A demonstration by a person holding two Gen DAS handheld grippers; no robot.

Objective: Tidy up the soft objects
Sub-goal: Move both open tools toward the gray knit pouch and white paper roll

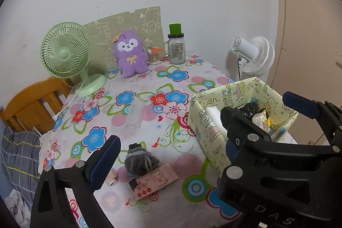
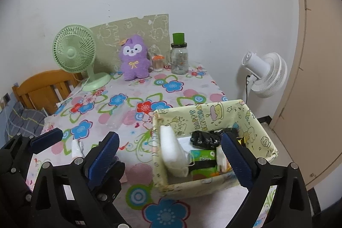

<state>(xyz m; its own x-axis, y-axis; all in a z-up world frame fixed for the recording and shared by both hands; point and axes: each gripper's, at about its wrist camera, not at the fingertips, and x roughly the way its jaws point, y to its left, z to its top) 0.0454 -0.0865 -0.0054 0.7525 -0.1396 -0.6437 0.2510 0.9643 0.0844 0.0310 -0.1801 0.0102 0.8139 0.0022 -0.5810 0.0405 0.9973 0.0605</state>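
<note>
A purple plush toy (image 1: 130, 53) sits upright at the back of the flowered table (image 1: 149, 87); it also shows in the right wrist view (image 2: 134, 57). A grey yarn bundle (image 1: 140, 158) lies on a pink card near the table's front. A pale yellow patterned box (image 2: 213, 119) at the right holds a white foam piece (image 2: 171, 149), a black bag (image 2: 206, 138) and a green packet (image 2: 202, 160). My left gripper (image 1: 168, 153) is open, above the yarn. My right gripper (image 2: 171, 160) is open over the box's near left side.
A green fan (image 1: 64, 55) stands back left, a glass jar with a green lid (image 1: 176, 48) and a small toothpick holder (image 1: 154, 56) back centre. A clear plastic bottle (image 1: 133, 115) lies mid-table. A white fan (image 2: 265, 75) stands off the right edge. A wooden chair (image 1: 32, 104) is at left.
</note>
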